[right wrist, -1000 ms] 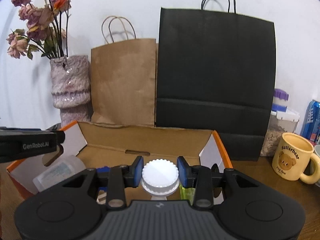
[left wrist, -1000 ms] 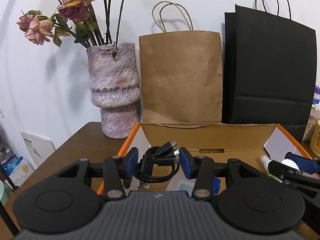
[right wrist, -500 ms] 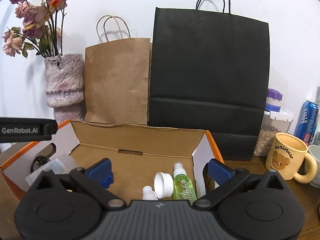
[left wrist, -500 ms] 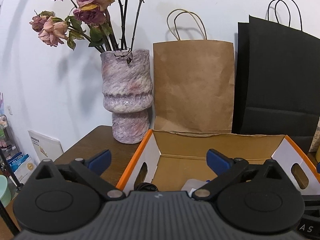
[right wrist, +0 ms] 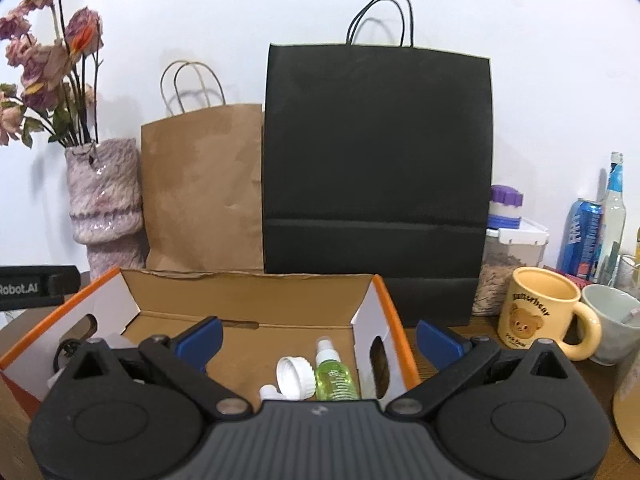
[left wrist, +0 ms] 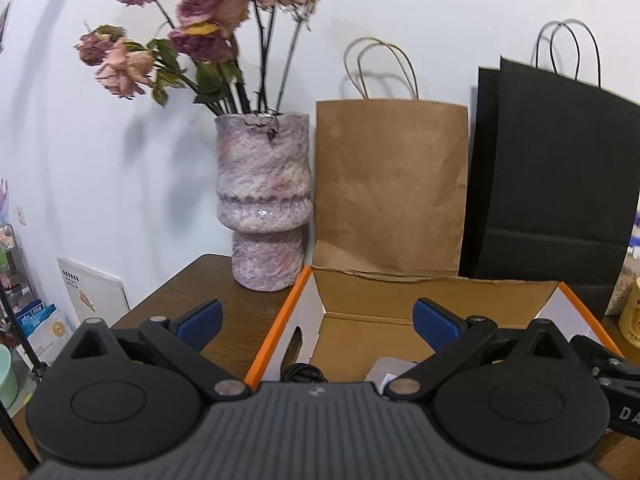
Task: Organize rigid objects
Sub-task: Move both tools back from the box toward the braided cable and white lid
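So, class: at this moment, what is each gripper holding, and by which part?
Nothing is held. The left gripper and the right gripper both have their jaws spread wide over the cardboard box, with nothing between them.

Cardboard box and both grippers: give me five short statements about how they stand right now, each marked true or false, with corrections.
1. The right gripper is shut on the white cap. False: its fingers are spread wide and the cap lies in the cardboard box.
2. The green spray bottle lies in the box beside the white cap. True.
3. The left gripper is open and holds nothing. True.
4. The black paper bag stands in front of the box. False: it stands behind it, by the wall.
5. The yellow bear mug is inside the box. False: it stands on the table to the right of the box.
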{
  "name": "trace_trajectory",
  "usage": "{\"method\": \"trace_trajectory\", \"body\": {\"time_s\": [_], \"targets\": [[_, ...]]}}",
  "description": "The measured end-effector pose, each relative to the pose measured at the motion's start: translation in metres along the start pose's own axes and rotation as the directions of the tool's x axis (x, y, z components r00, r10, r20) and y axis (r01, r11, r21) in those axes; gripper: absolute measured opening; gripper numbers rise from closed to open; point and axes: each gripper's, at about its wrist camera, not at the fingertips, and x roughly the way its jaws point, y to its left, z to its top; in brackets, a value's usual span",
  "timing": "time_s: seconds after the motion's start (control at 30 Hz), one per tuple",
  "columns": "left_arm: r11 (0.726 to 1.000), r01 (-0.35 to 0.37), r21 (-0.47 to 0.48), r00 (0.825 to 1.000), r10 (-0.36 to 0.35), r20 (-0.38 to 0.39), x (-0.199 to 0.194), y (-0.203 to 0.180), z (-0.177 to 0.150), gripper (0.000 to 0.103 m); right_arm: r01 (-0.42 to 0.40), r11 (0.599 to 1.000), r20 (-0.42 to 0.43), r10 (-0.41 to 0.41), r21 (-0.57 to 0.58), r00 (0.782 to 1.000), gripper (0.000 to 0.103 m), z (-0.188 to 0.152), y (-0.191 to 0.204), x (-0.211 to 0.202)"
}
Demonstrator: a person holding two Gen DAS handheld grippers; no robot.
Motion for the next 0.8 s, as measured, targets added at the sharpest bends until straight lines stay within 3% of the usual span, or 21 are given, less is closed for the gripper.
{"method": "trace_trajectory", "body": {"time_s": [0.33, 0.8], "targets": [[1.0, -0.001, -0.024, 1.0, 0.001, 0.029, -0.029, 0.025, -0.006, 0.103, -0.022, 0.999, 0.037, 0.023, -0.036, 0.999, 0.103, -0.005, -0.004, -0.039], [1.0, 0.001, 0.018, 1.0, -0.001, -0.001, -0.065, 0.047, -0.037, 0.103, -0.044, 0.995, 0.053, 0.049, -0.092, 0.997, 0.103, -0.031, -0.008, -0.094]]}}
